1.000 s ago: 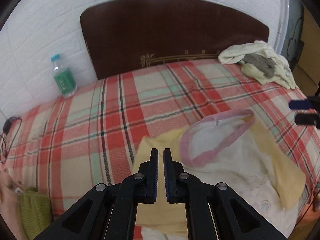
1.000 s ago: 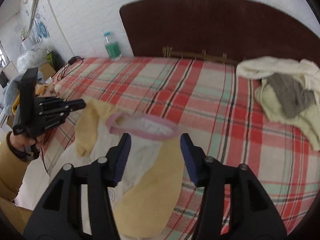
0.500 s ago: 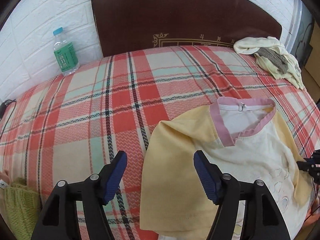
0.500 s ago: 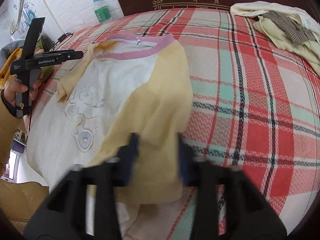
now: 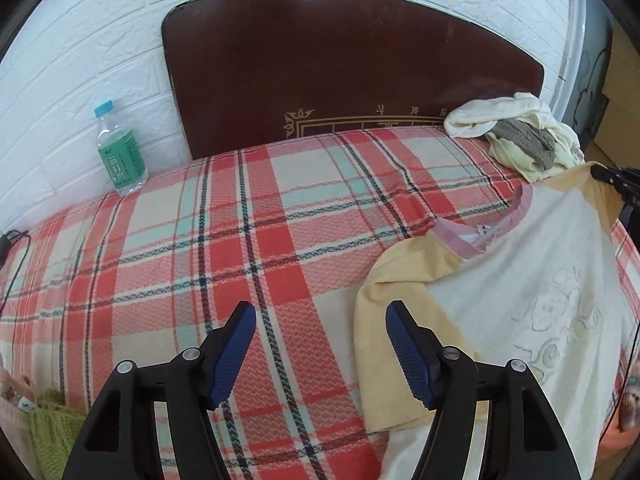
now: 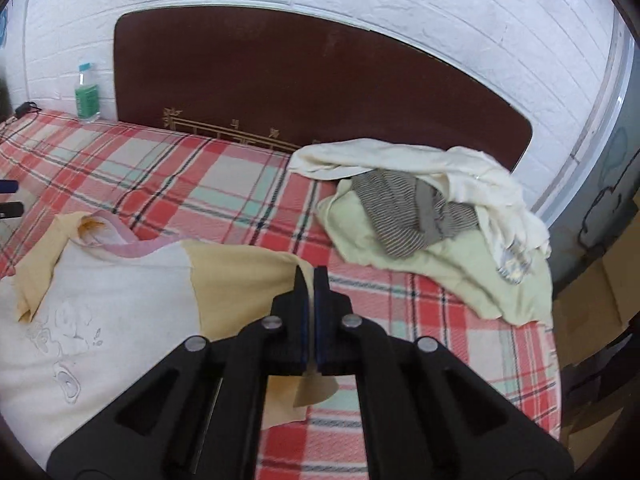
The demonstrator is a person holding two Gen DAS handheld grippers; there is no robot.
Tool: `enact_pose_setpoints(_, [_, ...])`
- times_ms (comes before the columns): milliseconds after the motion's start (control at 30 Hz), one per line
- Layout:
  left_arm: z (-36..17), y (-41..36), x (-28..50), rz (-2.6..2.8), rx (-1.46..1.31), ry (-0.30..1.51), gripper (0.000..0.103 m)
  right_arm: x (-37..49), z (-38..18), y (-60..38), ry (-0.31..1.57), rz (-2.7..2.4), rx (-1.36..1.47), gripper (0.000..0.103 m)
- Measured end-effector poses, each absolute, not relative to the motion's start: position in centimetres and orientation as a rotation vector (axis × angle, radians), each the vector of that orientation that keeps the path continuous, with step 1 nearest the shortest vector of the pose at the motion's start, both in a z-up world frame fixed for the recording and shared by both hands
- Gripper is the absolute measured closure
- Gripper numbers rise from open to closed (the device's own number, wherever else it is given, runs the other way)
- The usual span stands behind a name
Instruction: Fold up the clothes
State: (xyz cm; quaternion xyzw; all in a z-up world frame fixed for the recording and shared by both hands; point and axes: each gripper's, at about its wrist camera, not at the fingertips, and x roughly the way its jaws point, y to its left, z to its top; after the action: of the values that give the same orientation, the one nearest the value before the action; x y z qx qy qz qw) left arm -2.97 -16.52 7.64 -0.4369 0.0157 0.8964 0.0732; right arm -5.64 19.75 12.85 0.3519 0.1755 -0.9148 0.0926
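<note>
On the plaid bed (image 5: pixel 248 240) the yellow-sleeved shirt (image 6: pixel 120 304) lies spread, unfolded; right gripper (image 6: pixel 309 276) pinches its sleeve, left gripper (image 5: pixel 320 344) gapes empty, and the heaped clothes (image 6: pixel 432 216) wait untouched

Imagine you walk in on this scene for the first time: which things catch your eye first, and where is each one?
The red plaid bedspread fills both views, under a dark headboard. On its near right side lies a white shirt with yellow sleeves, and the right tool is shut on one yellow sleeve while the left tool stands open above the bedspread beside the other. A heap of pale clothes sits by the headboard's right end; a green-labelled bottle stands at its left.
</note>
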Motion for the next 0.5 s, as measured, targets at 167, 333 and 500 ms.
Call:
enact_pose_setpoints(167, [6.0,-13.8,-4.4,2.612,-1.370,0.124,0.034,-8.3,9.4,20.6,0.443,-2.625,1.233,0.096])
enact_pose_setpoints(333, [4.8,-11.8,-5.5,2.574,-1.385,0.260,0.033,-7.3,6.9,20.7,0.446,-2.500,1.311,0.046])
enact_pose_setpoints(500, [3.7,-10.4,-7.6,2.535,-1.412,0.402,0.033,-7.7,8.6,20.1,0.353,-2.424,1.179,0.041])
